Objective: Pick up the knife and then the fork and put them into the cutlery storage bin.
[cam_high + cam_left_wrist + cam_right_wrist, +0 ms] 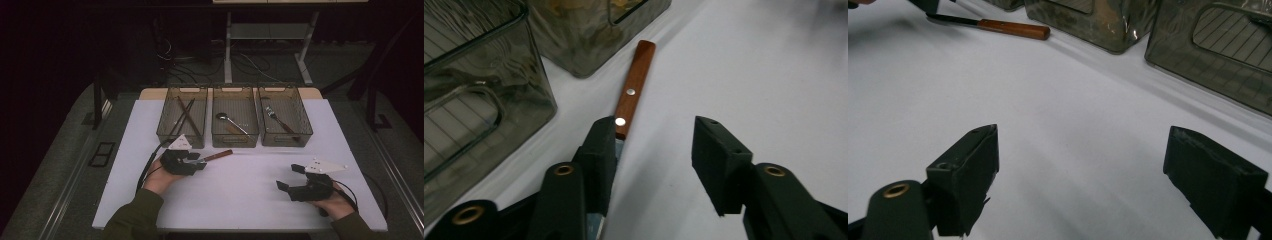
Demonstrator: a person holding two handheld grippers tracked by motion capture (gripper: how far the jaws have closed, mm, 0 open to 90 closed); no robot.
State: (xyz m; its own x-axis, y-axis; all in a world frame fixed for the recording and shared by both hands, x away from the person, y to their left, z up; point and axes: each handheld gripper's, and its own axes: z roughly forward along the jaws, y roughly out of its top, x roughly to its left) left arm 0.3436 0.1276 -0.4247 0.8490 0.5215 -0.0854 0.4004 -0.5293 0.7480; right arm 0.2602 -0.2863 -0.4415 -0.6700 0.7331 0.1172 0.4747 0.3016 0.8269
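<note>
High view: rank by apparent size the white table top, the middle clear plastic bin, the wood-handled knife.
Largest to smallest:
1. White table top
2. Middle clear plastic bin; it sits farther from the camera, so it may look smaller than it is.
3. Wood-handled knife, partly hidden by the left gripper.

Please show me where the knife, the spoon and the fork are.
knife [633, 87], left gripper view, on its wooden handle.
spoon [222, 116], high view, on its bowl, in the middle bin.
fork [270, 113], high view, on its metal head, in the right bin.
</note>
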